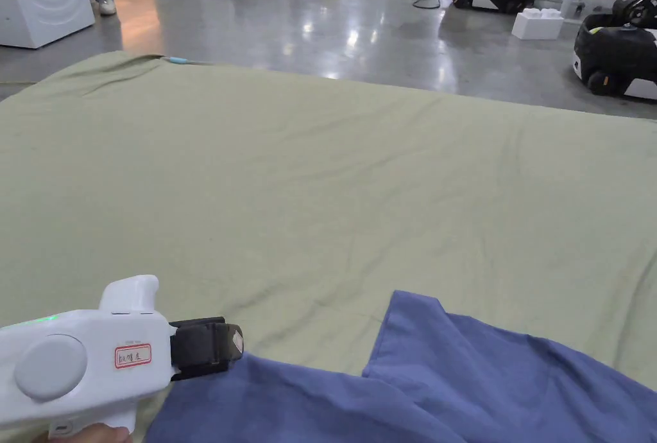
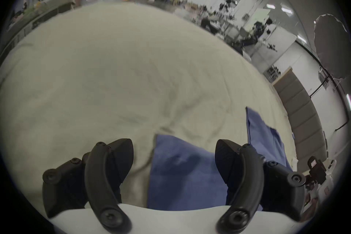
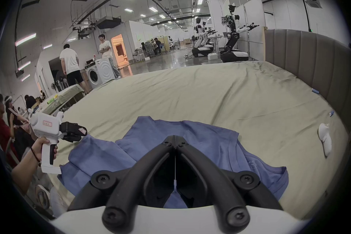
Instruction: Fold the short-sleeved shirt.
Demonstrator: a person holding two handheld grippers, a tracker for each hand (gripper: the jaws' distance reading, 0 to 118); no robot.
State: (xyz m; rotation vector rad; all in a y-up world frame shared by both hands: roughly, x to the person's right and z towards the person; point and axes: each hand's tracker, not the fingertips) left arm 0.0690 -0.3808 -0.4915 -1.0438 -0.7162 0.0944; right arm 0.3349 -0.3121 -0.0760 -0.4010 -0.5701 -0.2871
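A: Count it off, left to right.

B: One left gripper point(image 1: 234, 340) at the near left, held by one hand point(image 3: 40, 147). Its jaws stand wide apart, with nothing between them but sheet and a corner of cloth lying below. One shirt point(image 1: 449, 380), blue, crumpled on the near side of the sheet point(image 1: 321, 174), centre to right. One right gripper point(image 3: 175, 138), jaws closed tip to tip; it sits over the shirt's near part, and I cannot tell whether any cloth is caught between them.

A: Anything else on the sheet?

B: One small white object point(image 3: 325, 138) at the far right, well apart from the shirt; too small to make out. A padded headboard point(image 3: 303, 52) runs along the right side.

A: What is cut off?

B: The shirt's near edge runs out of the head view's bottom. Its collar and sleeves are hard to sort out among the folds; one flap point(image 1: 417, 329) lies over the rest. The right gripper's body hides the near middle of the shirt in its own view.

A: Room to move?

B: The sheet is bare from the shirt to its far edge and far left. Beyond it are a shiny floor point(image 1: 289, 8), one washing machine point(image 3: 98, 72) and two people standing by it at the far left, and wheeled robots point(image 3: 233, 42) at the far right.
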